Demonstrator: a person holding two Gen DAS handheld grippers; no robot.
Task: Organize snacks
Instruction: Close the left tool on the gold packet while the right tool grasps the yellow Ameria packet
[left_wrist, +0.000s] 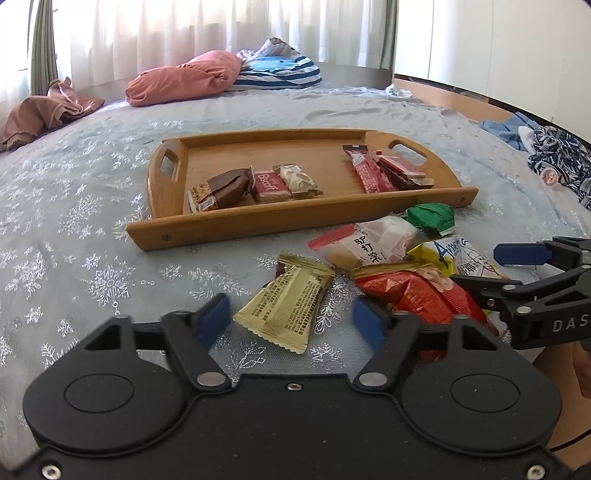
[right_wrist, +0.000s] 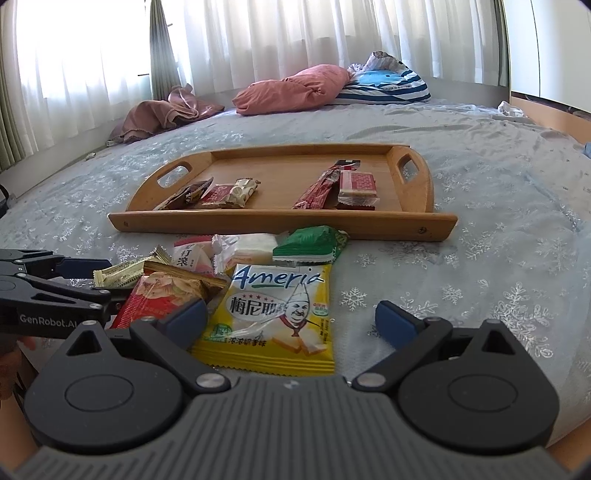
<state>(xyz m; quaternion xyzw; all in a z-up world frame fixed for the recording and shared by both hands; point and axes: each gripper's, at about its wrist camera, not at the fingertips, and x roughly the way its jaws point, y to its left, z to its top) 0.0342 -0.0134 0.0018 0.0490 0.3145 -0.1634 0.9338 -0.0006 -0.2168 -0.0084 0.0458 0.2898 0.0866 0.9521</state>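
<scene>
Left wrist view
My left gripper: jaws spread, one blue pad on each side of the gold packet, neither pad pressing it.
Gold packet: flat on the bedspread, just in front of the tray's near edge.
Red bag: beside the gold packet, on top of the loose pile.
Tray: wooden, mid-bed; a brown bar, a red biscuit pack and a white pack lie in a row at its near left; red sticks lie at its near right.
My right gripper: comes in from the right edge, jaws apart over the pile.

Right wrist view
My right gripper: jaws spread wide, the yellow bag between the pads, untouched by the right pad; whether the left pad touches it, I cannot tell.
Yellow bag: flat on the bedspread, nearest me.
Green packet: just beyond the yellow bag, close to the tray's near edge.
White packets: left of the green one.
My left gripper: enters from the left, jaws around the gold packet's end.
Pillows: at the bed's far edge.
</scene>
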